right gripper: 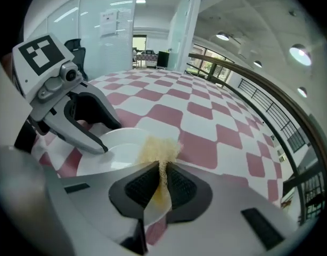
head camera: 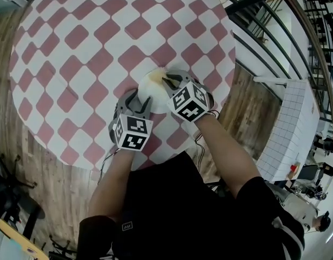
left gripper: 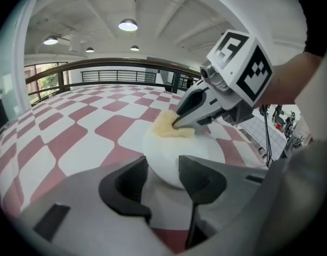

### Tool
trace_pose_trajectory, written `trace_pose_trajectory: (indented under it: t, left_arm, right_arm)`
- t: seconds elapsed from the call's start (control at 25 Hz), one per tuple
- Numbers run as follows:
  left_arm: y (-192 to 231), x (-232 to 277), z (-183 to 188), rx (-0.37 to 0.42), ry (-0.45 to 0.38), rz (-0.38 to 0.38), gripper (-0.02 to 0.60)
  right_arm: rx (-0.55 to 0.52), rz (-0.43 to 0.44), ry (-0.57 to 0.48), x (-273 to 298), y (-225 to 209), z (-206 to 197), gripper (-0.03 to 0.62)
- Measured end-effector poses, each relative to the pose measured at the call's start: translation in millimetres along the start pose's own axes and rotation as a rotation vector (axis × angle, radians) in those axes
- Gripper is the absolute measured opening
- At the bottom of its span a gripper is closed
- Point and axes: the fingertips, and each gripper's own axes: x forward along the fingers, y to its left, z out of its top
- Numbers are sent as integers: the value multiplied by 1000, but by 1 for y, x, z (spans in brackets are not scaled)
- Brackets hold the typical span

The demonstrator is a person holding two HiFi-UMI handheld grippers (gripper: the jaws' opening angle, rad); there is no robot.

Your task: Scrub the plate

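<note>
White round plate (left gripper: 203, 149), plain and glossy, lying flat and face up on the red-and-white checked bench (head camera: 74, 64), near the bench edge closest to the person. A yellow sponge (right gripper: 159, 147) rests on the plate's far side, with the right claw (right gripper: 162, 169) pinched tight on it. The left claw (left gripper: 163, 167) stands wide and straddles the plate's near rim, one finger outside the rim and the other over the plate's face.

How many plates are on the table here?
1. The white plate lies on the checkered table near the person, just ahead of the left gripper; the right gripper holds a yellow scrub pad on it. None looks hidden.
</note>
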Motion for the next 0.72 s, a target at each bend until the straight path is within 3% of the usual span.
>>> trace_pose_trajectory:
  t: [0.36, 0.52, 0.6, 0.72]
  left_arm:
    - [3, -7, -2, -15, -19, 1, 190]
    - [6, -15, -8, -5, -25, 2, 184]
    - [5, -9, -2, -2, -26, 5, 184]
    - [4, -4, 1, -2, -25, 3, 183]
  right_arm:
    - [148, -50, 69, -41, 4, -52, 46]
    - [133, -49, -17, -48, 21, -7, 46]
    - [68, 10, -57, -33, 31, 21, 46]
    - [-44, 67, -28, -3, 49, 36, 46]
